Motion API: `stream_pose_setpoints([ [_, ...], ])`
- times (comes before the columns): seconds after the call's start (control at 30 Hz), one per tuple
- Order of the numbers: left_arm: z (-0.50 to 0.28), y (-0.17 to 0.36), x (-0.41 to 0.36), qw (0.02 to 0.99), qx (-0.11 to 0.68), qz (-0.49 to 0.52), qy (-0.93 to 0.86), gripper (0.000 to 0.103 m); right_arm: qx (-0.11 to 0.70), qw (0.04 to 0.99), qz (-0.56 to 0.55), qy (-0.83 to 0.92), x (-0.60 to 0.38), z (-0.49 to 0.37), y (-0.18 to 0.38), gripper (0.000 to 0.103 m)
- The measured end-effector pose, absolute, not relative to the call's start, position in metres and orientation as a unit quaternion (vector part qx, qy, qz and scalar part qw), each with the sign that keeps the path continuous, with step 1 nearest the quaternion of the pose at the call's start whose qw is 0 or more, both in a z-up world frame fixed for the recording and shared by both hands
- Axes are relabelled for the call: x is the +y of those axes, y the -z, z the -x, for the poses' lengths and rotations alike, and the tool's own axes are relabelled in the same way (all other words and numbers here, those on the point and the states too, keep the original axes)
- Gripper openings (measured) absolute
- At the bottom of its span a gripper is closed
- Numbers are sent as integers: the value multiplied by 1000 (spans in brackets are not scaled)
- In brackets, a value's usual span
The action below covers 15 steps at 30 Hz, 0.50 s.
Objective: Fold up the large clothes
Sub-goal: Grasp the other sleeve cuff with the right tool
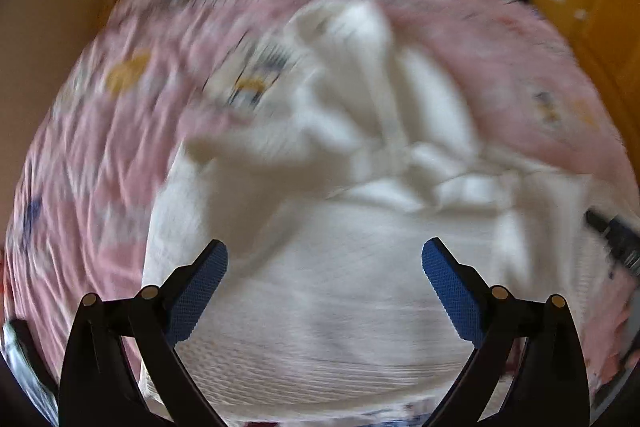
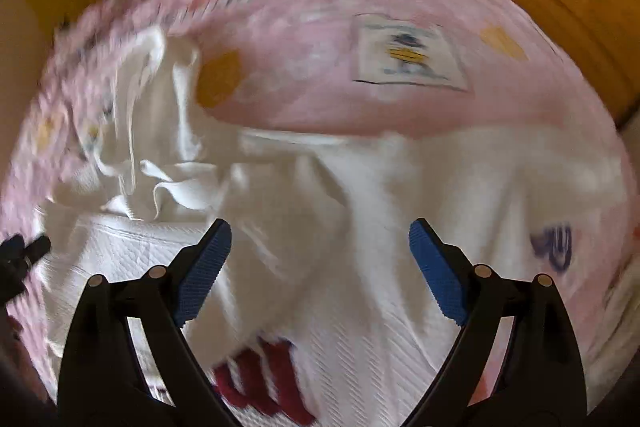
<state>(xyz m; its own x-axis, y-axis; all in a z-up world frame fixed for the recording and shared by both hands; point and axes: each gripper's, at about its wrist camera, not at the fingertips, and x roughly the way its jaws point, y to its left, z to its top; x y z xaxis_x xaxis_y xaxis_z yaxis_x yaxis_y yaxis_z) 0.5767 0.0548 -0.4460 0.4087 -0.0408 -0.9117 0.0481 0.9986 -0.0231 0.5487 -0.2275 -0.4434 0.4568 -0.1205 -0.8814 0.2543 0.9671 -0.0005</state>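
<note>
Garment: your white top (image 1: 320,287) lies rumpled on the pink sheet (image 1: 100,147), directly beneath both grippers.
Jaws: left gripper (image 1: 325,263) and right gripper (image 2: 320,247) gape wide, holding nothing.

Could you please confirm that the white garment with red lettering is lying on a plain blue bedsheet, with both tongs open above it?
Not quite: the bedsheet is pink with printed patterns, not plain blue, as the right wrist view shows. The rest holds: the white garment with red lettering lies on it, and both the left tongs and right tongs are open above it.
</note>
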Motion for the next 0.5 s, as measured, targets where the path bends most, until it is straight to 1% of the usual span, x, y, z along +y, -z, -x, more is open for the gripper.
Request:
stream_pose_setpoints([
  [0.07, -580, 476, 74, 822, 570, 3, 6, 95, 527, 840, -25, 124, -205, -577, 450, 88],
  [0.17, -576, 501, 84, 808, 589, 2, -3, 95, 568, 808, 46, 152, -171, -613, 476, 86],
  [0.2, -572, 507, 86, 805, 593, 4, -1, 95, 590, 789, 73, 156, -161, -623, 490, 81],
  [0.23, -570, 512, 88, 802, 597, 2, 1, 95, 599, 780, 84, 159, -158, -627, 498, 72],
  [0.27, -567, 515, 89, 800, 601, 1, 1, 95, 611, 768, 97, 166, -156, -630, 508, 71],
  [0.33, -563, 522, 91, 795, 606, 3, 8, 95, 621, 760, 98, 165, -159, -630, 521, 67],
  [0.4, -561, 526, 92, 792, 610, 5, 10, 95, 622, 763, 87, 154, -164, -625, 521, 63],
  [0.5, -556, 532, 93, 788, 615, 9, 13, 95, 615, 768, 81, 157, -175, -616, 515, 63],
])
